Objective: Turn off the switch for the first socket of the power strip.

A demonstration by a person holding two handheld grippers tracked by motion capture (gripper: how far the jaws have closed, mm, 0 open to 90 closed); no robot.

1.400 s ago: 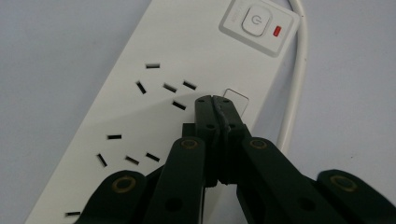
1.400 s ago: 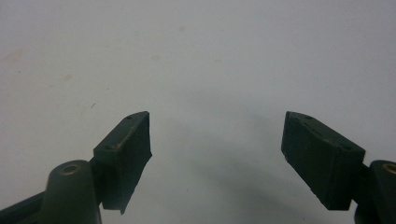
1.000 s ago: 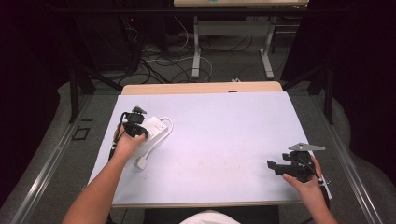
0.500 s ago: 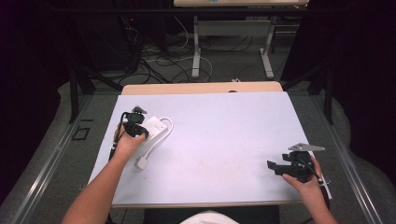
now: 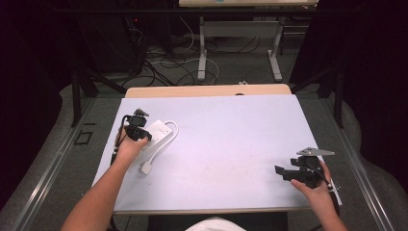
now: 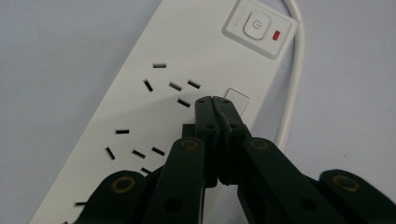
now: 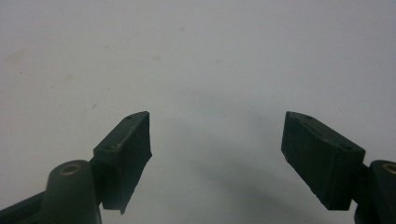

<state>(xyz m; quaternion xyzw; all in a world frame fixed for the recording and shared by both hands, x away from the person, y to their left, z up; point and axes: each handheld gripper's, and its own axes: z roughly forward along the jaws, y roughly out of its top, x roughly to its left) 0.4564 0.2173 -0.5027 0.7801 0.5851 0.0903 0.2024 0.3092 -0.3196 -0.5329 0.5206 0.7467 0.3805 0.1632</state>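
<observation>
Power strip (image 5: 155, 137): white, lying slantwise on the left part of the table, seen from the high view; in the left gripper view its socket slots run up toward the switch end.
Table (image 5: 231, 144): pale lilac-grey top, a wooden edge along its far side.
Left gripper (image 6: 215, 100): jaws pressed together with nothing between them, tips over the strip's face just beside a small square panel; whether they touch it I cannot tell.
Right gripper (image 7: 217, 140): jaws spread wide apart over bare tabletop, holding nothing; in the high view it sits near the right front corner, well apart from the strip.
Cord (image 6: 292, 88): white, running along the strip's side past the switch.
Plug (image 5: 146, 168): white, on the table near the strip's near end.
Switch (image 6: 256, 23): rounded white button with a small red light beside it.
</observation>
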